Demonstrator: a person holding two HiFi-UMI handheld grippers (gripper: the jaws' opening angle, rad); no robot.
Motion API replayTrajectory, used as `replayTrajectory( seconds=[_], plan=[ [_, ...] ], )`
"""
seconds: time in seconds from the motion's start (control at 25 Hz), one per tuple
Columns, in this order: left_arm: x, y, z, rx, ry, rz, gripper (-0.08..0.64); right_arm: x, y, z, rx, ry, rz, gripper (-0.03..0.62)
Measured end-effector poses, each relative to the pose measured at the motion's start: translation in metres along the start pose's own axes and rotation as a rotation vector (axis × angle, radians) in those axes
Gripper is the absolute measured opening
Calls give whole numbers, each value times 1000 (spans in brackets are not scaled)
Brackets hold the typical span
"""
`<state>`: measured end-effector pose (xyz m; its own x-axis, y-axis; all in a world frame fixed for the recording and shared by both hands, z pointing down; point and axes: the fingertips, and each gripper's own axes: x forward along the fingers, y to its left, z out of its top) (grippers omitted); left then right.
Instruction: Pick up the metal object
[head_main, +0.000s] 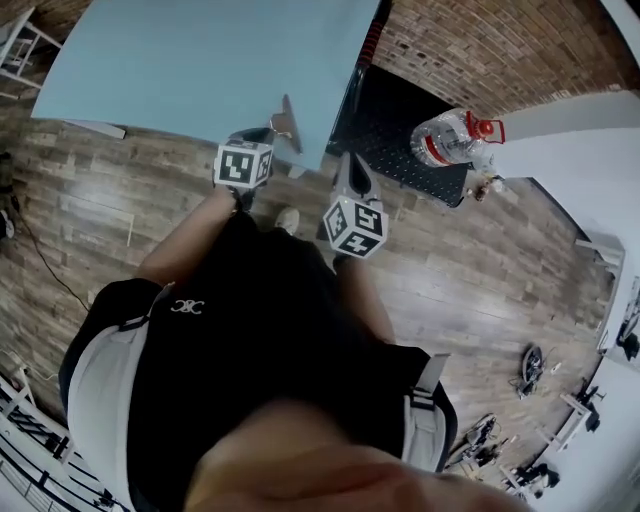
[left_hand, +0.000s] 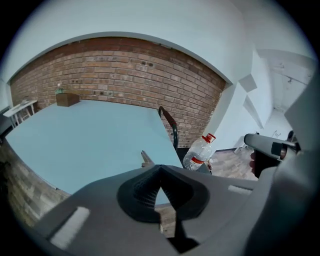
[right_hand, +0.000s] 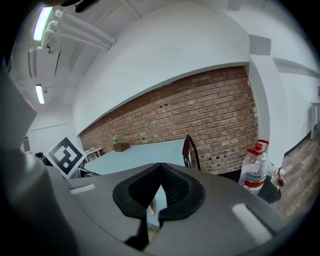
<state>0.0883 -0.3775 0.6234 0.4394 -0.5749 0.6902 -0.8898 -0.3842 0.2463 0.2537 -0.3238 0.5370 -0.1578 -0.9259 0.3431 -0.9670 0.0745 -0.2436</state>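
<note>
silvery metal object (head_main: 285, 120) is sitting at the near edge of the pale blue rectangular tabletop (head_main: 200, 60), just ahead of the left gripper (left_hand: 160, 169), whose black ribbed fingertips are pressing together at the tip with nothing clamped between them. the right gripper (right_hand: 160, 166) is hovering beside it over the brown wood plank floor (head_main: 480, 290), its jaws likewise meeting at the tip and empty. off to the right, a clear plastic water bottle with a red cap (head_main: 450, 140) is resting on a black mat (head_main: 390, 120) below the red brick wall (left_hand: 125, 70).
</note>
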Motion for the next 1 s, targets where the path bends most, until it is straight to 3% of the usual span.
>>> replayTrajectory(
  seconds=[0.24, 0.6, 0.76, 1.0],
  plan=[
    [31, 12, -20, -212, 93, -57, 10, 14, -10, -3, 3, 32, -2, 14],
    [77, 41, -41, -527, 169, -144, 74, 20, -24, -19, 45, 93, -77, 14],
    [95, 40, -37, -597, 194, -200, 84, 24, -25, -20, 50, 114, -85, 14],
    [113, 31, -32, -621, 229, -297, 66, 26, -27, -19, 70, 115, -131, 14]
  ],
)
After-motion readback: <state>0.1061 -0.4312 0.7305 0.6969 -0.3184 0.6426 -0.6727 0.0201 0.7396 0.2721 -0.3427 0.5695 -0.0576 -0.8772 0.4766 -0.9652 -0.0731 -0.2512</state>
